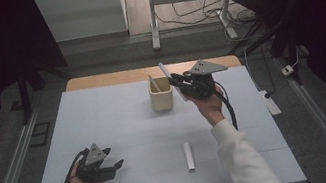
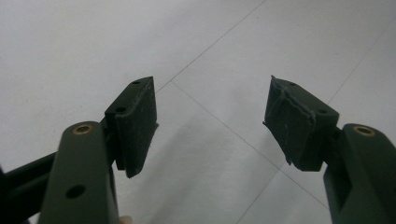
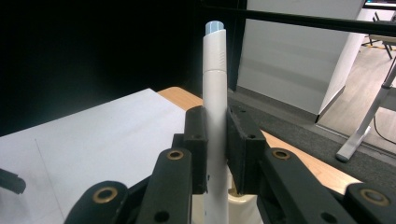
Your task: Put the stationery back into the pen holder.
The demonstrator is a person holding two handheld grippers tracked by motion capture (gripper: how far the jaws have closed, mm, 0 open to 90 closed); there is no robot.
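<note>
Two white pens lie outside the cup, and a third thing, a pale stick [image 1: 153, 83], leans inside it; your right gripper [image 1: 175, 78] is clamped on one pen [image 1: 169, 78], holding it in the air just beside the cup's [image 1: 162, 101] right rim, tilted with its top end toward the far edge of the table; the other pen [image 1: 189, 156] lies flat on the white table [image 1: 122, 129] near your right sleeve, well apart from the cup. Your left gripper [image 1: 119, 164] rests low at the near left, jaws spread with nothing between them. One cup stands between the held pen and the middle of the table; no other thing sits close to it.

From the right gripper view you see the pen [image 3: 215, 116] standing straight up between the pads [image 3: 196, 144], its pale blue cap end on top, with the cup's rim [image 3: 243, 198] just below the jaws. The left gripper view gives you its pads [image 2: 135, 123] wide apart over bare table [image 2: 70, 51] with thin seam lines crossing it.
</note>
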